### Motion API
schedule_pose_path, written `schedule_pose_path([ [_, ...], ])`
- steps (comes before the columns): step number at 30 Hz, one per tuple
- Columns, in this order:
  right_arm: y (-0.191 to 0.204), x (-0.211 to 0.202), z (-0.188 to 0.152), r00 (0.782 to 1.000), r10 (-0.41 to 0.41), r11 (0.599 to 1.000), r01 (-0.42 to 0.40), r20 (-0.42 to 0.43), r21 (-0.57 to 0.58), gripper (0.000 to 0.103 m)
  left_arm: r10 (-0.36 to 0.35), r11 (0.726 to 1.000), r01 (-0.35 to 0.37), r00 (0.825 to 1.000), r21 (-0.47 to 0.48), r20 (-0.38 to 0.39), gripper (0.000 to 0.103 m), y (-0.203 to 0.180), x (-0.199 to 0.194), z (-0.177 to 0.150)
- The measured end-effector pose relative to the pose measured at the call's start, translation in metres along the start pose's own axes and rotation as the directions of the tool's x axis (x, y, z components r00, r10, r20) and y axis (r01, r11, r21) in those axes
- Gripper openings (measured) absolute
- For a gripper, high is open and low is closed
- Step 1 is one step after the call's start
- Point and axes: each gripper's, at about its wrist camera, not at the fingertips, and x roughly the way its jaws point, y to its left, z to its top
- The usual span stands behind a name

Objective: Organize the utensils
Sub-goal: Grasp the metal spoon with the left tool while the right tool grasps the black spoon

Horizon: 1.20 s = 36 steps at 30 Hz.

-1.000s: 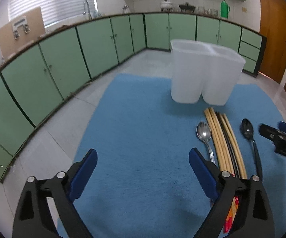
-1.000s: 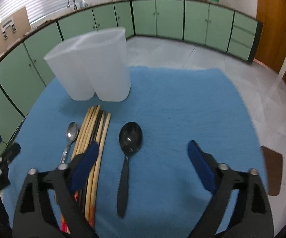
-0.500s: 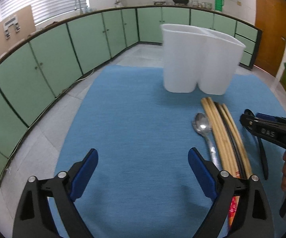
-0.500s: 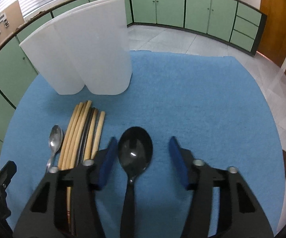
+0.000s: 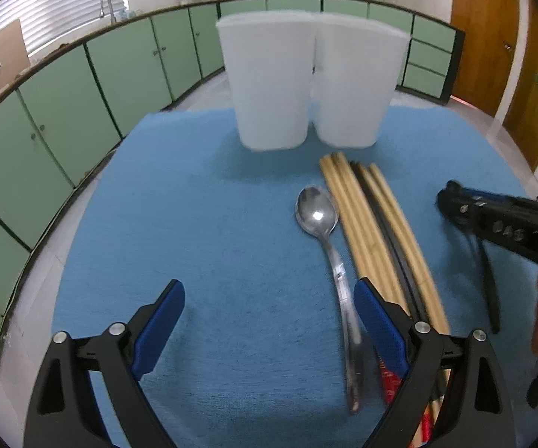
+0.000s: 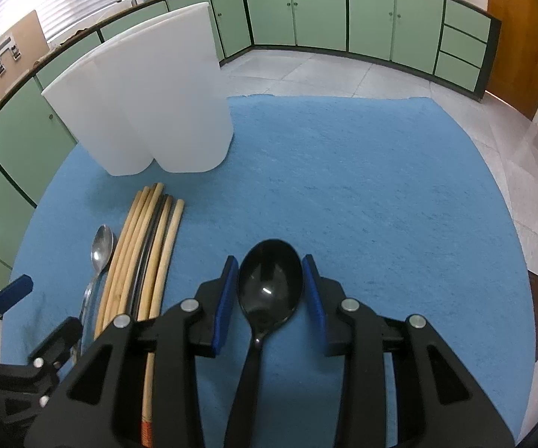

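- Right gripper (image 6: 271, 291) narrowed around black spoon (image 6: 269, 287), bowl between pads, apparently not yet clamped.
- Handle running back under gripper; bowl pointing toward white holder (image 6: 157, 93).
- Left gripper (image 5: 269, 321) wide, empty, beside steel spoon (image 5: 317, 216).

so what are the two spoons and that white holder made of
Left spoon: looks like polished metal, silvery with mirror glints. Spoon between the right tongs: glossy black, probably plastic, with one soft highlight. White holder: likely matte, slightly translucent plastic, evenly milky walls.
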Motion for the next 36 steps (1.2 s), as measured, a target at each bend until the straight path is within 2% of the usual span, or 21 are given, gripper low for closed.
schedule_pose_path([
  [6,0.004,0.003,-0.001,1.000,-0.008,1.000,0.008,0.004,-0.004,0.034,0.005,1.000,-0.005,1.000,-0.017,-0.004,0.093,0.003,0.004,-0.003],
  [10,0.003,0.001,-0.004,1.000,-0.009,1.000,0.009,0.006,-0.011,0.034,0.055,0.998,-0.054,0.999,-0.035,0.003,0.093,0.006,0.003,-0.001],
  [17,0.005,0.000,-0.003,1.000,0.003,1.000,-0.003,-0.003,-0.012,0.035,0.005,0.996,-0.005,1.000,-0.092,-0.006,0.093,0.014,0.002,0.021],
  [23,0.002,0.004,0.006,1.000,-0.003,0.999,0.002,-0.021,-0.036,0.036,0.095,0.985,-0.102,0.994,-0.136,-0.060,0.093,0.021,0.027,0.052],
  [26,0.004,0.004,0.008,1.000,0.006,0.999,-0.007,-0.030,-0.045,0.043,0.119,0.981,-0.130,0.990,-0.145,-0.079,0.093,0.020,0.036,0.060],
  [28,0.002,0.004,0.008,0.999,0.002,0.999,-0.004,-0.035,-0.047,0.046,0.126,0.979,-0.139,0.988,-0.147,-0.090,0.093,0.019,0.039,0.062],
  [33,0.001,0.005,0.012,0.999,0.000,0.999,-0.003,-0.053,-0.043,0.047,0.117,0.981,-0.132,0.987,-0.144,-0.113,0.093,0.017,0.046,0.063],
  [34,0.002,0.006,0.011,0.998,0.000,0.999,-0.002,-0.056,-0.043,0.047,0.107,0.981,-0.123,0.988,-0.151,-0.108,0.089,0.018,0.047,0.063],
  [35,0.002,0.007,0.013,0.998,-0.002,0.999,-0.001,-0.060,-0.048,0.047,0.075,0.982,-0.091,0.992,-0.166,-0.102,0.078,0.020,0.047,0.064],
  [36,0.002,0.007,0.014,0.998,-0.005,0.999,0.002,-0.063,-0.053,0.039,0.052,0.982,-0.068,0.994,-0.176,-0.097,0.074,0.026,0.047,0.058],
])
